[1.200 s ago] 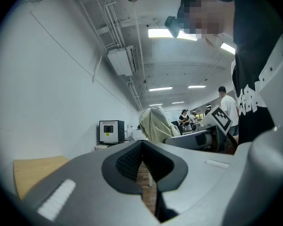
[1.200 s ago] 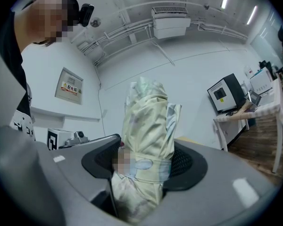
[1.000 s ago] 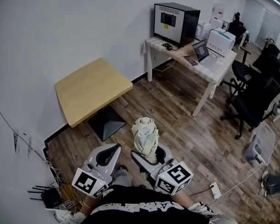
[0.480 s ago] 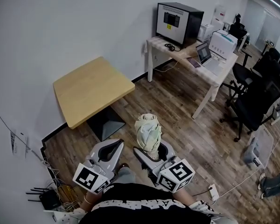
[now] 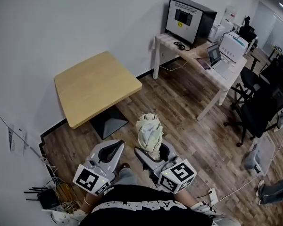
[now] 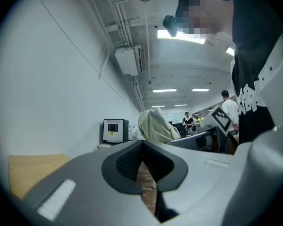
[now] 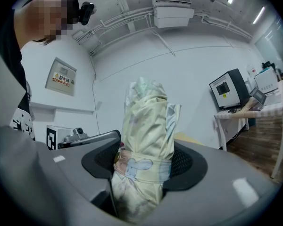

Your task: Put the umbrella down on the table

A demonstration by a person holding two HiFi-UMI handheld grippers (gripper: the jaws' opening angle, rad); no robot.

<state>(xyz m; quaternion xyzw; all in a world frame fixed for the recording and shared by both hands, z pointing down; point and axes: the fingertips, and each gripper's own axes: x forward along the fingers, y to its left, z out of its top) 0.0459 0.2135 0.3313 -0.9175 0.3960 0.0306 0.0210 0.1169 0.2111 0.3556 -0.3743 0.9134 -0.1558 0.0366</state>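
A folded pale-yellow umbrella (image 5: 148,132) stands upright in my right gripper (image 5: 153,153), whose jaws are shut on its lower part, just above a printed strap (image 7: 141,166). The umbrella (image 7: 146,126) fills the middle of the right gripper view. My left gripper (image 5: 109,150) hangs beside it to the left, shut with nothing between its jaws (image 6: 140,161). The light wooden table (image 5: 95,86) stands ahead and to the left, against the white wall, some way from both grippers. In the left gripper view the umbrella (image 6: 155,125) shows past the jaws.
A white desk (image 5: 200,62) with a black box-shaped machine (image 5: 190,20), a laptop and a printer stands at the back right. Black office chairs (image 5: 264,105) sit to the right. Cables and a router (image 5: 47,197) lie by the wall at the lower left. Wooden floor lies between.
The view has shifted slightly; the table and desk sit a little further right and lower in the frame. Both grippers and the held umbrella keep the same pose.
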